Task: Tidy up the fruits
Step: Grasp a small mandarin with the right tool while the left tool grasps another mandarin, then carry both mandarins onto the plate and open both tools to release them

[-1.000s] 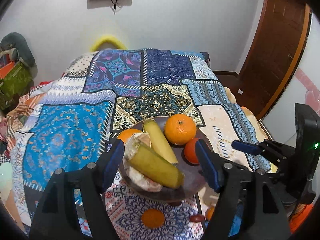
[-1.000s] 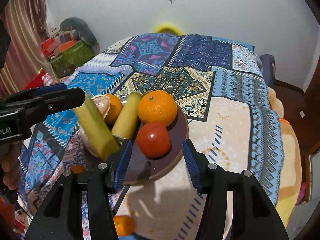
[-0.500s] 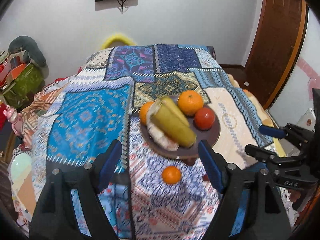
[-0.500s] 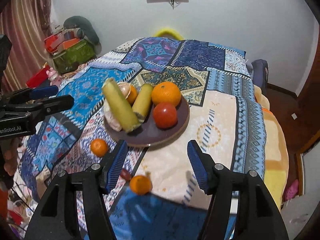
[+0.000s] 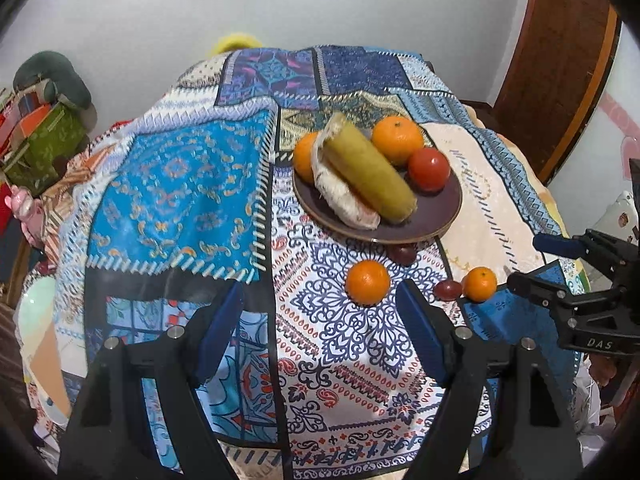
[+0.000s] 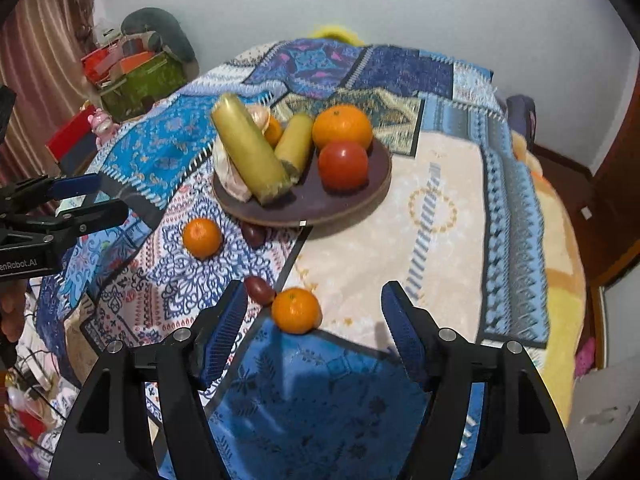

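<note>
A dark brown plate [image 5: 448, 216] [image 6: 352, 208] on the patterned bedspread holds a large orange [image 5: 397, 140] [image 6: 342, 127], a red tomato [image 5: 429, 169] [image 6: 343, 165], two yellow-green bananas [image 5: 368, 168] [image 6: 248, 152], a pale peeled fruit [image 5: 340, 196] and a smaller orange [image 5: 305, 156]. Two small oranges [image 5: 367, 282] [image 5: 480, 284] and dark red fruits [image 5: 448, 289] [image 6: 259, 289] lie loose on the cloth in front of the plate. My left gripper [image 5: 320, 332] is open and empty, hovering near the first loose orange [image 6: 202, 238]. My right gripper [image 6: 312, 332] is open and empty just before the second orange [image 6: 296, 310].
The patchwork bedspread [image 5: 180, 184] covers a bed that drops off at the right edge [image 6: 568, 280]. Bags and boxes [image 6: 136, 76] are piled at the left by the wall. A wooden door [image 5: 560, 60] stands at the right.
Both grippers have pulled back and up from the plate. The plate now looks farther off, and the loose oranges and red fruits in front of it have come into view.
</note>
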Available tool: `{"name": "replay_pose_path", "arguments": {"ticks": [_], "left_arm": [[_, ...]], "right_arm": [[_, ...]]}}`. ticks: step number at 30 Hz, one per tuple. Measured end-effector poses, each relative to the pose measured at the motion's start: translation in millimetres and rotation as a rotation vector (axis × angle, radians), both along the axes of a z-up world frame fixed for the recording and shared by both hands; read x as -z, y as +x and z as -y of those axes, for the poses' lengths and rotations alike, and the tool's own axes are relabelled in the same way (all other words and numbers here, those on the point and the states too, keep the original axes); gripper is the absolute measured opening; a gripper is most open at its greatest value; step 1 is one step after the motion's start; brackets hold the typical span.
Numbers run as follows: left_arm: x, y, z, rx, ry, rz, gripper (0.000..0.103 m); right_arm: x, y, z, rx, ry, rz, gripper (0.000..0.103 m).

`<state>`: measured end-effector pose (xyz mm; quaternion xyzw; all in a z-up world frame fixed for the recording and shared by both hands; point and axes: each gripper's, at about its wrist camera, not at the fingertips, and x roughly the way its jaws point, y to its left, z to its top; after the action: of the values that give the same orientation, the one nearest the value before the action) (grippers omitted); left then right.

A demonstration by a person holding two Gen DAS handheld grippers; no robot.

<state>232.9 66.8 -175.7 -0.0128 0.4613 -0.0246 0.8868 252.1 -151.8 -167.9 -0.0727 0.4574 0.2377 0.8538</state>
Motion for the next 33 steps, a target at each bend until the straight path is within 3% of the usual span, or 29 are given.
{"name": "replay_pose_path", "arguments": {"ticks": [5, 8, 12, 19, 23, 26, 33], "left_arm": [[24, 6, 4, 0.016, -0.024, -0.046, 0.07], [33, 10, 9, 0.037, -0.037, -0.065, 0.059], [44, 14, 19, 0.071, -0.039, -0.077, 0.051], [56, 26, 25, 0.086, -0.06, -0.097, 0.051], [60, 32, 29, 0.092, -0.06, -0.101, 0.049], [62, 36, 34, 0.095, -0.059, -0.097, 0.036], [59, 35, 37, 0.09, -0.039, -0.079, 0.036]], "right_arm": [[17, -3, -6, -0.019, -0.005, -0.045, 0.065], [27, -2, -10, -0.033, -0.005, -0.079, 0.055], [35, 1, -12, -0.036, -0.003, -0.103, 0.047], [46, 5, -15, -0.056, 0.004, -0.121, 0.033], [45, 5, -15, -0.067, 0.012, -0.114, 0.032], [43, 6, -12, -0.064, 0.017, -0.111, 0.032], [34, 10, -5, -0.05, 0.042, -0.089, 0.032]]}}
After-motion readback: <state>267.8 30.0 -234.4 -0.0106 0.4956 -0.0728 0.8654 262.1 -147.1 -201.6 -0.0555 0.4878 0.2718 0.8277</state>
